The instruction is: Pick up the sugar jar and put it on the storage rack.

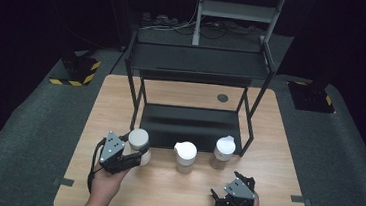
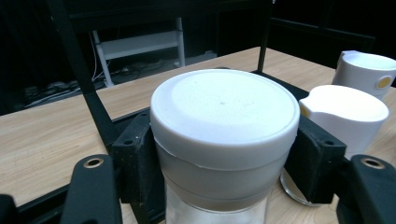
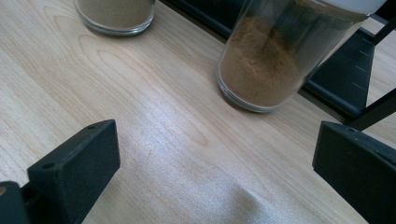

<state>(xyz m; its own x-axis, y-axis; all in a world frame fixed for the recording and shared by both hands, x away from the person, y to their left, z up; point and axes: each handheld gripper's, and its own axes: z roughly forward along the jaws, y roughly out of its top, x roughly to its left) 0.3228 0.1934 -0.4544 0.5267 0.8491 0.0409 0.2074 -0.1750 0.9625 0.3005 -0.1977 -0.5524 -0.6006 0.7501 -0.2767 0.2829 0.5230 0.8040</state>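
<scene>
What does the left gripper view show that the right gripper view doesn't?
The left gripper view alone gives the left tool shut on the left jar, clamped just under its white lid, plus the white spouted lids of the middle jar and right jar, seen from above. The right gripper view alone gives the right tool open over bare wood, and brown powder through a jar's clear glass. Both share the wooden table and the black rack.

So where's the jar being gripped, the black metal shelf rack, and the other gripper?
white-lidded glass jar [image 2: 224,112], left gripper view, lid top.
black metal shelf rack [image 1: 197,60], high view, upper shelf.
right gripper [image 1: 222,196], high view, between fingertips.
</scene>
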